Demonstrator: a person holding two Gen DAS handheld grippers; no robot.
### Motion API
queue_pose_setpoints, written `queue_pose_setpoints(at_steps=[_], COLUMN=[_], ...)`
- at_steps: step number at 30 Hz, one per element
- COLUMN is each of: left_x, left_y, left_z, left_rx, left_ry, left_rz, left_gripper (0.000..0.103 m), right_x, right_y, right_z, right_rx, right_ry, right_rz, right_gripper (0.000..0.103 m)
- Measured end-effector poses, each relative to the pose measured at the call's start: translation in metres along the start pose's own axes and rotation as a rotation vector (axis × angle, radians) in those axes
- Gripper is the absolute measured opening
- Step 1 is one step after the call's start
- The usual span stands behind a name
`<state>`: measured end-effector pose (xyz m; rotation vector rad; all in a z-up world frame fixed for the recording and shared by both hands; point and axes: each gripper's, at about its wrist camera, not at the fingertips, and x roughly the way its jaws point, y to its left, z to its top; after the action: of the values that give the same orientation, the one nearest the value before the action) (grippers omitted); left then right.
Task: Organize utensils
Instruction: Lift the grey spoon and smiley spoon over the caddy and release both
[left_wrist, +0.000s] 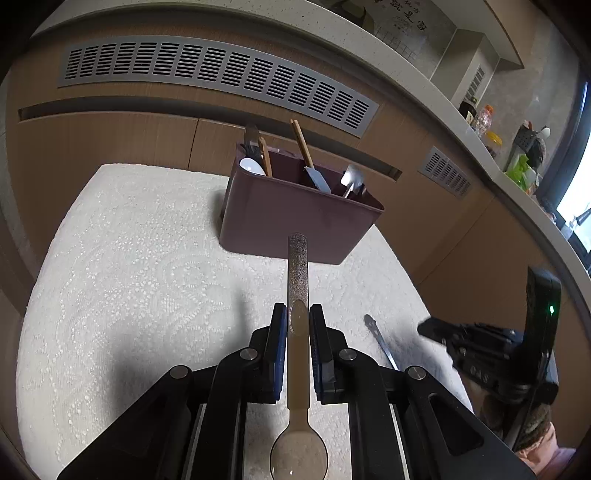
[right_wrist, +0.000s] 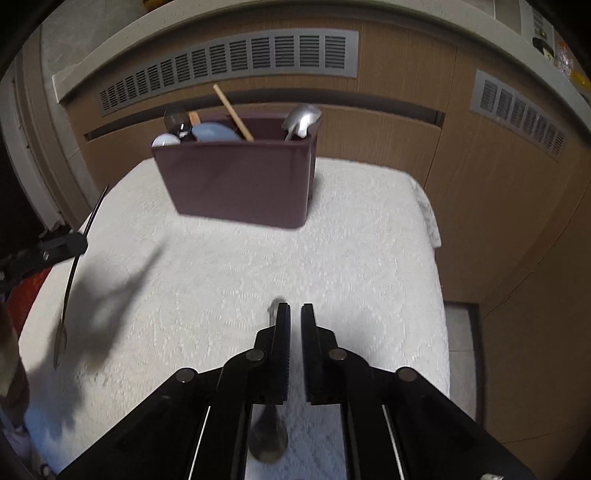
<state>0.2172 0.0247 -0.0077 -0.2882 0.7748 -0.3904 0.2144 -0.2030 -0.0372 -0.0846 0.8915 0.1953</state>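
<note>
The left tongs (left_wrist: 297, 325) are clamped on a beige long-handled spoon with a speckled grip (left_wrist: 297, 280), bowl nearest the camera, handle aimed at the maroon plastic utensil caddy (left_wrist: 295, 221) at the far side of the white textured table (left_wrist: 147, 277). The step in hand looks like delivery: next, lift over the near rim and drop into a free compartment. The right tongs (right_wrist: 291, 317) are nearly together above a grey metal spoon (right_wrist: 267, 439), apparently gripping nothing. Open cloth lies all around.

Both tongs (left_wrist: 297, 325) (right_wrist: 294, 325) are black, with round silver pivot screws and blue-edged pads (left_wrist: 279, 332).
</note>
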Motion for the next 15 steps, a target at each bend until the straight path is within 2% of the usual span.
queue_pose_setpoints(at_steps=[1, 3, 8, 11, 13, 14, 15], left_x=[0.0, 0.0, -0.001, -0.004, -0.007, -0.009, -0.01], left_y=[0.0, 0.0, 0.001, 0.002, 0.003, 0.004, 0.005], left_z=[-0.001, -0.001, -0.003, -0.004, -0.006, -0.007, -0.008], left_rx=[-0.002, -0.004, -0.01, -0.019, -0.024, -0.028, -0.035], left_ry=[0.0, 0.002, -0.006, -0.011, -0.019, -0.023, -0.026], left_rz=[-0.001, -0.006, -0.02, -0.023, -0.016, -0.017, -0.016], left_gripper=[0.012, 0.012, 0.012, 0.012, 0.012, 0.012, 0.012], right_x=[-0.003, -0.005, -0.008, 0.001, 0.003, 0.004, 0.006], right_y=[0.002, 0.003, 0.021, 0.016, 0.019, 0.021, 0.024], right_z=[-0.011, -0.032, -0.076, -0.08, -0.077, -0.076, -0.074], right_rx=[-0.004, 0.0, 0.054, 0.126, 0.117, 0.105, 0.091], right_ry=[0.019, 0.042, 0.048, 0.052, 0.031, 0.032, 0.032], right_rz=[-0.007, -0.016, -0.021, -0.039, -0.052, -0.055, -0.072], right_gripper=[0.019, 0.038, 0.038, 0.038, 0.038, 0.037, 0.028])
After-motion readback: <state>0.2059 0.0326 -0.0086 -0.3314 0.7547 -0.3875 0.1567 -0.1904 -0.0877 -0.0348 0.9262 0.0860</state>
